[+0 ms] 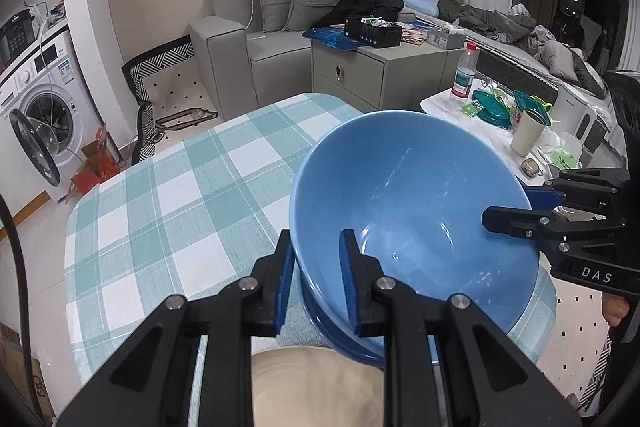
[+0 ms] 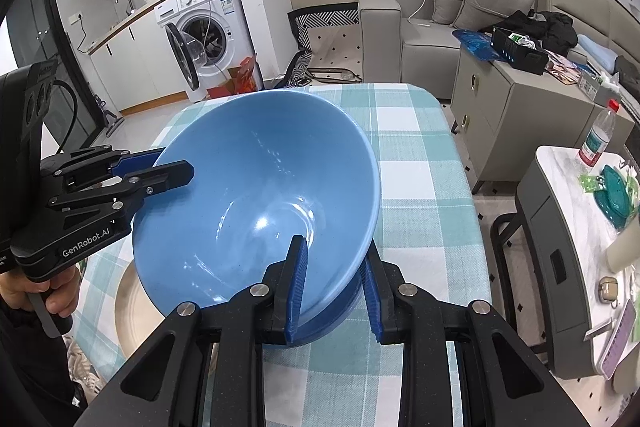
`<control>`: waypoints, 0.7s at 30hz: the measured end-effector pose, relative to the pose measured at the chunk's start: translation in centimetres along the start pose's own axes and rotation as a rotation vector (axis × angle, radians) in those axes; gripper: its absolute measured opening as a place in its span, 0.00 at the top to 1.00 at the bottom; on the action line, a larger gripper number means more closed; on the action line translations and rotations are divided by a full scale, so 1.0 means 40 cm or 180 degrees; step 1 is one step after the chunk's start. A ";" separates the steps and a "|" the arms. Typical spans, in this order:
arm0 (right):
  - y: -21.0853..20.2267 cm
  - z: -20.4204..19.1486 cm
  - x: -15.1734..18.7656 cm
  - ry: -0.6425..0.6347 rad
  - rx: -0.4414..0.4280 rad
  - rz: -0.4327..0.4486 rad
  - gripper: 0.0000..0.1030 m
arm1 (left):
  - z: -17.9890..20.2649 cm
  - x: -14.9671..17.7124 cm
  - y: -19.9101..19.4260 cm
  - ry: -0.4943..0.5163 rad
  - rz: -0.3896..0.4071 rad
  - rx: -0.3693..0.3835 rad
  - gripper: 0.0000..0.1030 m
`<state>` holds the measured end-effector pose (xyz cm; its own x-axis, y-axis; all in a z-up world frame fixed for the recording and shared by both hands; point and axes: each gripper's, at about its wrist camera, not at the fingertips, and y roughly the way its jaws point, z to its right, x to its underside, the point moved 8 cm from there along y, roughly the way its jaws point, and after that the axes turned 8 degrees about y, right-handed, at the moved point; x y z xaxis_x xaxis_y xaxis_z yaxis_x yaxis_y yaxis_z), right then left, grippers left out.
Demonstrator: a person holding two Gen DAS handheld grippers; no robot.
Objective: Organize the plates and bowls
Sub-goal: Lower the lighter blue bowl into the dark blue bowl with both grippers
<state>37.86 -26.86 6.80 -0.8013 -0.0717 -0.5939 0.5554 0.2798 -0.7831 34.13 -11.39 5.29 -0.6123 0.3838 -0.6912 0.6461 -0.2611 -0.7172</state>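
A large light-blue bowl (image 1: 400, 187) (image 2: 248, 187) hangs tilted over the checked table (image 1: 180, 207) (image 2: 420, 227), held by both grippers on opposite sides of its rim. My left gripper (image 1: 316, 247) (image 2: 168, 165) is shut on the rim, one finger inside and one outside. My right gripper (image 2: 334, 255) (image 1: 512, 205) is shut on the opposite rim in the same way. Directly beneath sits a second, darker blue bowl (image 1: 344, 343) (image 2: 324, 327); whether the two touch I cannot tell. A beige plate (image 1: 312, 387) (image 2: 128, 311) lies beside it, partly hidden.
A white side table (image 1: 436, 103) to the right carries a water bottle (image 1: 464, 75) (image 2: 598, 139), teal lids (image 1: 492, 107) and a cup (image 1: 528, 135). A grey cabinet (image 1: 360, 67), a sofa and a washing machine (image 1: 44, 95) stand beyond. A hand (image 2: 52, 291) grips the left handle.
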 end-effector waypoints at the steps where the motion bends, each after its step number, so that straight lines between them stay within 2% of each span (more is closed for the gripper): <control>1: 0.004 0.002 0.000 0.0007 0.0003 -0.0013 0.74 | 0.001 0.002 0.002 -0.0001 -0.0007 0.0008 0.80; 21: 0.070 0.014 0.029 0.0046 0.0074 -0.0222 0.74 | 0.012 0.049 0.060 -0.0029 -0.0174 0.0049 0.80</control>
<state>38.63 -26.70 3.82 -0.8412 -0.0763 -0.5353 0.5031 0.2522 -0.8266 34.27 -11.71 2.19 -0.6507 0.3897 -0.6518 0.6045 -0.2537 -0.7551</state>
